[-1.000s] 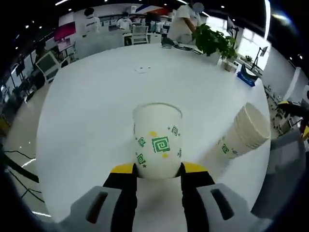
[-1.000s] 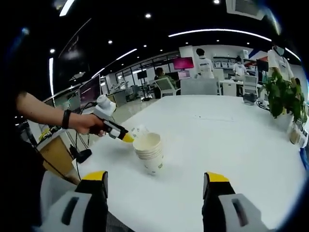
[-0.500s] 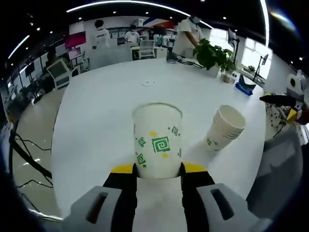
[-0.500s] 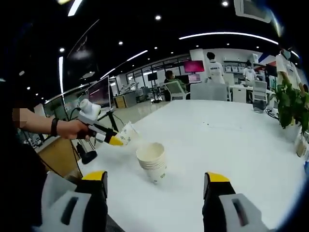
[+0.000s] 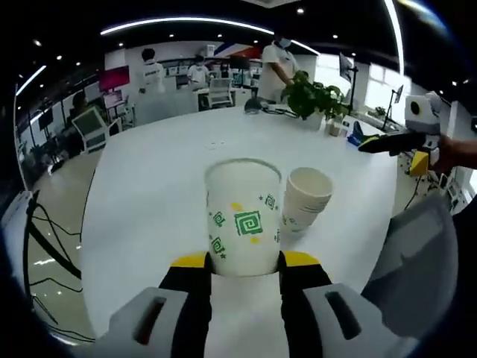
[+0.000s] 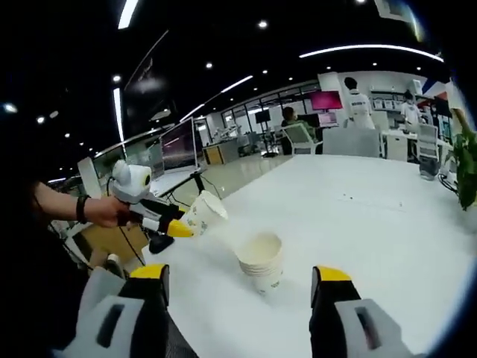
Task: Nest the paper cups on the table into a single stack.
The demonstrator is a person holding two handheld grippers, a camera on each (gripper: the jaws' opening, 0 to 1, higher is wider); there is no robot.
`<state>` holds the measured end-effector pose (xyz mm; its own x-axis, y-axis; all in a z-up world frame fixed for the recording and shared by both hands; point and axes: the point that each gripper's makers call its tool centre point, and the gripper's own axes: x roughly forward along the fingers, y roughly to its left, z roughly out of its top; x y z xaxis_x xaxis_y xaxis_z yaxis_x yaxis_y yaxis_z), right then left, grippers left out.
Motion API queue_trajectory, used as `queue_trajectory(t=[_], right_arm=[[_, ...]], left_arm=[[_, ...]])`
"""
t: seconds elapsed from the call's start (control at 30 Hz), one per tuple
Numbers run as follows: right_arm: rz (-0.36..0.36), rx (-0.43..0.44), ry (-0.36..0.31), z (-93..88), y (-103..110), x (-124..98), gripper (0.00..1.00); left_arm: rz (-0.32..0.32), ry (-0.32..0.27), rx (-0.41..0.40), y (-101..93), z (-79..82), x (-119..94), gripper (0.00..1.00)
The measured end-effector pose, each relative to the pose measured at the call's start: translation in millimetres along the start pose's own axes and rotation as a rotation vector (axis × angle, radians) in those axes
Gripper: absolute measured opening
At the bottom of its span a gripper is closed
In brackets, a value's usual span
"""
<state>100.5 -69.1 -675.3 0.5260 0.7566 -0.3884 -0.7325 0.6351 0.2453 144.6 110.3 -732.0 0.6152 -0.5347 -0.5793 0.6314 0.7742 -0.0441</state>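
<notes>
A white paper cup (image 5: 242,216) with green square patterns sits upright between the jaws of my left gripper (image 5: 244,262), which is shut on its base. In the right gripper view the same paper cup (image 6: 203,214) is held tilted in the air by the left gripper (image 6: 177,227), to the left of and above the stack. The stack of nested paper cups (image 5: 305,198) stands upright on the white table (image 5: 164,186), just right of the held cup. In the right gripper view the stack (image 6: 261,260) stands ahead of my right gripper (image 6: 238,277), whose jaws stand wide apart with nothing between them.
A potted plant (image 5: 311,95) stands at the table's far side, with small items near it. A person's hand (image 6: 104,210) holds the left gripper. Desks, chairs, screens and several people fill the office behind. The table edge (image 6: 179,298) lies close to my right gripper.
The left gripper has lifted the held cup higher and swung nearer the stack, which now appears right beside the cup. The right gripper view has dropped and shifted slightly.
</notes>
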Motion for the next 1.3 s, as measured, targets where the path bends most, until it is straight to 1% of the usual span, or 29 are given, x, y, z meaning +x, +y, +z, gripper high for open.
queue_trajectory(t=[0.03,0.07,0.1,0.17,0.2,0.3,0.37,0.47,0.53,0.6,0.67,0.73,0.8,0.9,0.93,1.0,1.1,1.13,1.17,1.23,1.27,1.3], right_arm=[[0.028,-0.009,0.002,3.0,3.6,3.7,0.77],[0.039,-0.014,0.002,5.1,5.9,5.8,0.76],[0.051,-0.019,0.002,7.1,7.6,8.0,0.74],[0.082,-0.032,0.008,11.0,12.5,13.6,0.74],[0.095,-0.038,0.008,13.7,15.2,17.0,0.73],[0.135,-0.04,0.008,19.3,22.1,24.9,0.73],[0.152,-0.041,0.009,21.5,24.4,28.9,0.73],[0.179,-0.048,0.012,25.1,29.0,36.2,0.73],[0.199,-0.053,0.016,26.4,33.6,40.1,0.73],[0.22,-0.063,0.026,26.6,37.6,43.7,0.73],[0.249,-0.072,0.037,26.0,44.0,45.8,0.73],[0.277,-0.08,0.053,24.1,47.1,49.0,0.73],[0.315,-0.081,0.078,20.6,51.9,50.2,0.71],[0.365,-0.081,0.106,16.9,56.2,50.2,0.68],[0.374,-0.077,0.114,16.2,56.3,50.7,0.68],[0.387,-0.079,0.129,14.3,57.0,50.8,0.67],[0.421,-0.063,0.161,10.0,60.1,50.3,0.6],[0.428,-0.057,0.167,9.1,60.8,50.2,0.57],[0.444,-0.037,0.183,6.6,61.9,49.6,0.52],[0.454,-0.009,0.197,4.1,61.9,50.3,0.44],[0.457,0.0,0.203,2.7,62.3,50.7,0.41],[0.46,0.006,0.211,1.2,62.9,51.1,0.4]], left_arm=[[-0.003,0.004,0.013,-3.8,-1.1,-0.6,0.34],[-0.006,0.003,0.02,-4.7,-1.5,-0.7,0.34],[-0.012,0.002,0.031,-13.0,-0.7,-2.0,0.34],[-0.02,-0.002,0.047,-22.7,1.5,-3.6,0.34],[-0.023,-0.004,0.052,-19.3,2.2,-4.3,0.34],[-0.028,-0.013,0.064,-29.3,8.2,-6.6,0.34],[-0.031,-0.028,0.055,-34.8,11.3,-7.1,0.34],[-0.043,-0.031,0.066,-42.3,9.6,-4.0,0.34],[-0.054,-0.025,0.097,-48.8,9.1,-2.4,0.34],[-0.055,-0.026,0.102,-55.3,9.8,-2.1,0.34],[-0.07,-0.033,0.097,-63.6,11.9,-2.1,0.34],[-0.085,-0.027,0.121,-69.9,11.3,-0.8,0.34],[-0.099,-0.02,0.163,-78.4,10.9,0.2,0.34],[-0.111,-0.02,0.197,-81.3,11.8,1.6,0.34],[-0.117,-0.02,0.221,-86.2,12.2,1.7,0.34],[-0.125,-0.016,0.266,-89.9,12.6,2.8,0.34],[-0.141,-0.01,0.318,-101.3,15.2,3.1,0.34],[-0.145,-0.01,0.326,-104.5,16.3,2.9,0.34],[-0.148,-0.01,0.335,-106.7,17.0,3.2,0.34],[-0.16,-0.01,0.352,-112.9,18.9,4.2,0.34],[-0.166,-0.012,0.355,-114.6,19.7,5.1,0.34],[-0.173,-0.014,0.361,-117.8,21.1,6.1,0.34]])
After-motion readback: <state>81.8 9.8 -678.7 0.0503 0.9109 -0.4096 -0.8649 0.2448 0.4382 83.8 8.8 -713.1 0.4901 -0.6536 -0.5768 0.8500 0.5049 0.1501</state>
